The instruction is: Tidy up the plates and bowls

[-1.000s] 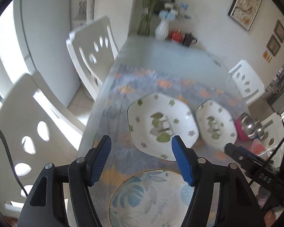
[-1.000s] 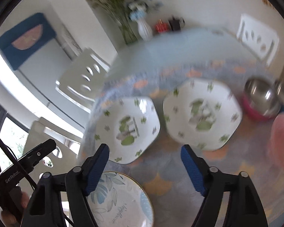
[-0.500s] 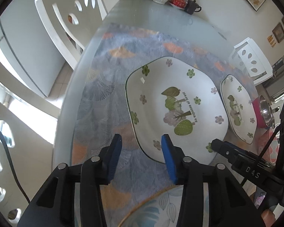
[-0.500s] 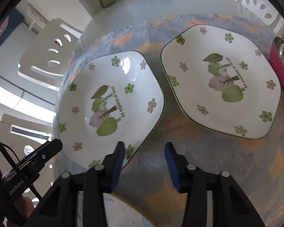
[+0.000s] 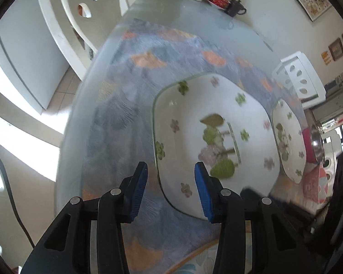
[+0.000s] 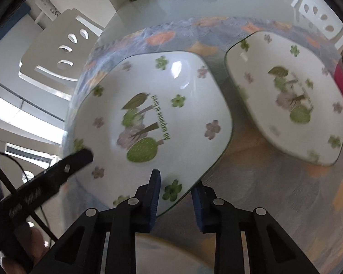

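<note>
Two white hexagonal plates with green-leaf and flower prints lie on the patterned tablecloth. The left plate (image 5: 215, 137) (image 6: 148, 118) is nearest. My left gripper (image 5: 170, 171) is partly open with the plate's left rim between its blue pads. My right gripper (image 6: 175, 182) has closed in on the same plate's near right rim, which sits between its pads; the plate looks tilted up. The second plate (image 6: 288, 98) (image 5: 288, 139) lies to the right.
A round blue-leaf plate (image 5: 201, 262) lies at the near edge. A pink-sided steel bowl (image 5: 313, 143) stands far right. White chairs (image 5: 75, 18) flank the glass table (image 5: 194, 16). Vases and a teapot (image 5: 236, 6) stand at the far end.
Both grippers dropped toward the left plate and narrowed. The right gripper now has the plate's near right rim between its pads, and the left has its left rim.
</note>
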Tool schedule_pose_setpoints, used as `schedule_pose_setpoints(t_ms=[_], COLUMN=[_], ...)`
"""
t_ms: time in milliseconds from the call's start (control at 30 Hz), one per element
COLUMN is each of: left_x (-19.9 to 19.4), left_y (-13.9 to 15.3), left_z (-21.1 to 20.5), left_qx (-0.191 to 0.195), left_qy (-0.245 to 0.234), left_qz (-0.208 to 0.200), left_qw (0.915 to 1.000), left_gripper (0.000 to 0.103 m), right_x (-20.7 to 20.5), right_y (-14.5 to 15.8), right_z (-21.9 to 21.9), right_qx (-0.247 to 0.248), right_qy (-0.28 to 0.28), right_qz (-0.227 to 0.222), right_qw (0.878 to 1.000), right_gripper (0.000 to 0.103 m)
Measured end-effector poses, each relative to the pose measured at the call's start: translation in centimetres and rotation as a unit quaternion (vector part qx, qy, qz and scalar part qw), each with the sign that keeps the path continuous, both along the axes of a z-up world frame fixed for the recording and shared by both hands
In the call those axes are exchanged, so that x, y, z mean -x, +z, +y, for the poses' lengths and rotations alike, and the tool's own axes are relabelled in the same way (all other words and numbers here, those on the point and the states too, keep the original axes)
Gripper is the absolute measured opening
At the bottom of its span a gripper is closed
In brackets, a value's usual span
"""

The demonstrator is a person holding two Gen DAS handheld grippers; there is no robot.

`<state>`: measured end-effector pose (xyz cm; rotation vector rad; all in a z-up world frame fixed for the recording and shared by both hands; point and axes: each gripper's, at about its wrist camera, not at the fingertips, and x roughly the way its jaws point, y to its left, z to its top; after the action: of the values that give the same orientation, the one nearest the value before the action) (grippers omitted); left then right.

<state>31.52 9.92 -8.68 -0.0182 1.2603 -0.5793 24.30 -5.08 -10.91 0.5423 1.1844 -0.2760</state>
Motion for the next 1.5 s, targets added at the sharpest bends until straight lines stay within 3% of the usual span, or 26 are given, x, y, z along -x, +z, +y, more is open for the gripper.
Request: schedule_pose_setpoints(t_ms=[133,267,500,633,833,1000,1167,1367,1500], left_x=[-1.1,-1.2,-0.3,-0.6,-1.1,-0.5,-0.8,0.2,1.2], left_y=[0.0,-0.4,-1.0,-1.6,-2.2,-1.4,0.5,1.1,2.3], left_z=[0.4,0.4,-0.6,-0.7,-0.3,-0.7,0.1,0.2,0.9], left_qx=[-0.004,0.003,0.018,0.021,0.029,0.014,0.049,0.029,0.036], left_qy=[0.001,-0.011,-0.031,-0.025,-0.019,-0.035,-0.032,-0.044,-0.043], left_qz=[-0.004,0.007,0.015,0.019,0.017,-0.021,-0.044,-0.07,-0.083], left_qw=[1.0,0.9999,0.9993,0.9993,0.9993,0.9991,0.9973,0.9962,0.995], left_gripper=[0.04,0.04,0.039,0.033,0.02,0.02,0.02,0.02,0.02], right_x=[0.0,0.3,-0.5,-1.6,-2.3,-1.9,-1.6,-1.3,-0.5], right_y=[0.2,-0.6,0.4,-0.8,-1.1,-0.9,0.4,0.8,2.0], right_z=[1.2,-0.4,-4.1,-4.9,-4.7,-4.7,-4.3,-4.1,-3.5], right_qx=[-0.022,-0.053,-0.016,-0.031,0.001,0.016,0.04,0.024,0.03], right_qy=[-0.004,-0.014,0.008,0.02,0.038,0.06,0.08,0.084,0.086], right_qz=[-0.01,0.007,-0.011,-0.016,-0.029,-0.037,-0.061,-0.071,-0.083], right_qw=[1.0,0.998,1.0,0.999,0.999,0.997,0.994,0.994,0.992], right_gripper=[0.028,0.028,0.044,0.044,0.03,0.028,0.028,0.028,0.028])
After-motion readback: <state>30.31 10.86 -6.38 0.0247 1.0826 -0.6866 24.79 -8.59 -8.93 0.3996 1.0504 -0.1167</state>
